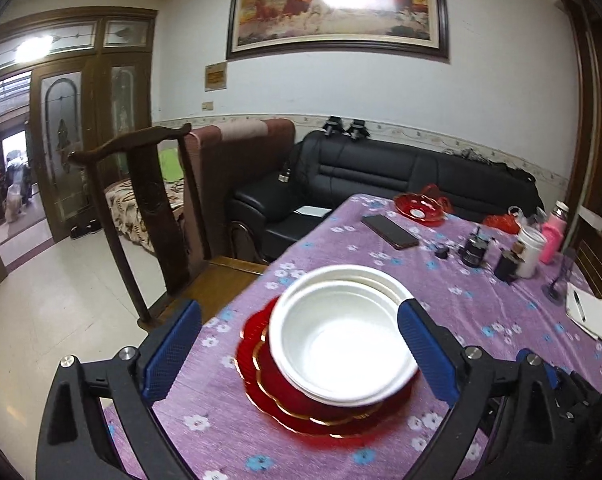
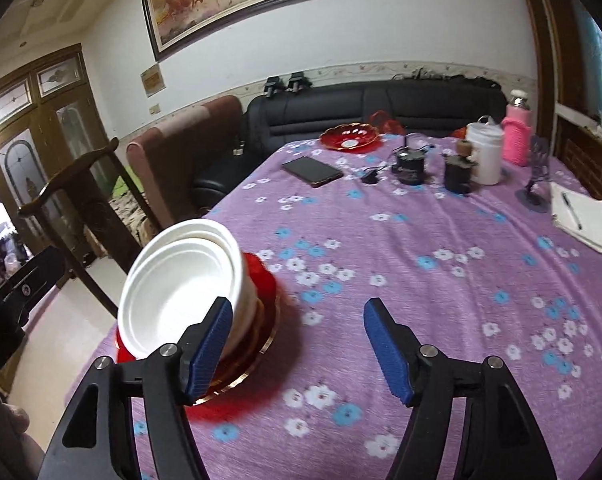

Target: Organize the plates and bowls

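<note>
Stack of white bowls (image 1: pixel 341 336) nested on red plates (image 1: pixel 321 404), seated on the surface (image 1: pixel 481 304) with its purple flowered cloth, near the corner beside a wooden chair (image 1: pixel 141 208).

Left claw (image 1: pixel 301 356): spread wide, blue pads astride the stack, one pad well clear on the far side from the bowls, the other just beside the bowl rim; no grip visible, nothing pinched. Stack lying directly ahead and between the pads.

Right claw (image 2: pixel 297 344): spread, moderately wide, nothing between the pads but cloth; stack (image 2: pixel 185 284) just off to the left pad, partly behind it, contact not certain from this view.

Step in hand, as judged: stack of bowls on plates apparently set down and let go, both claws free of it. Bowls sitting tilted rather than level on the plates, so stack possibly unsettled.

Remaining piece, as judged: red dish (image 2: pixel 351 136) far ahead of the right claw, at the far edge of the surface, past a dark phone (image 2: pixel 313 170).

Next move, as judged: long forward reach over the phone, jaws kept spread, pads closed on the dish rim, then return toward the stack; alternatively, squaring of the tilted bowls first.
</note>
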Available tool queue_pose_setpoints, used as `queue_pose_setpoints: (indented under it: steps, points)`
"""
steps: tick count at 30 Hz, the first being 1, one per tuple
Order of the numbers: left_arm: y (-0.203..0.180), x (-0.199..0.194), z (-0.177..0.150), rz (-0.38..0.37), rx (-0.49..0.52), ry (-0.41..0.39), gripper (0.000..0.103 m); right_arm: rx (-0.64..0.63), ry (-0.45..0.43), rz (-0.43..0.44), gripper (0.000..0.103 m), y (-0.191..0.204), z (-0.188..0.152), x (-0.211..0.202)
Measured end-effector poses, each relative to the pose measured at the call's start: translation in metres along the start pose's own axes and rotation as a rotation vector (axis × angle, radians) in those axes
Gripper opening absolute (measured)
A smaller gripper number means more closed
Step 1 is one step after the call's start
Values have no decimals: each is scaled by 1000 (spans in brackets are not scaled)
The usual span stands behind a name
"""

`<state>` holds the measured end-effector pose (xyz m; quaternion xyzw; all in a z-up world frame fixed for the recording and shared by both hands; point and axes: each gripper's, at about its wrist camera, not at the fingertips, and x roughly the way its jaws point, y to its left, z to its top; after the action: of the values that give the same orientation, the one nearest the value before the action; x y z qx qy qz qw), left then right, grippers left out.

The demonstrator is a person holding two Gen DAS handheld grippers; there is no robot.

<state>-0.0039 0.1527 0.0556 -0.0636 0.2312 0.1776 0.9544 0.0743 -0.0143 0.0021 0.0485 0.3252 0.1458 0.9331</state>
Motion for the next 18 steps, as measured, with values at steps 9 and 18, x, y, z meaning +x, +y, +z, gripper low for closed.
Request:
queue_pose_setpoints:
  steps: [9,18]
  points:
    - [-28,-12,-12,-21,61,16,98,-61,-73,-95,80,-6,-12,-29]
    - [-49,-20,-20,-52,83,25,98,-140,-116,-191,83,-8,-23,-44]
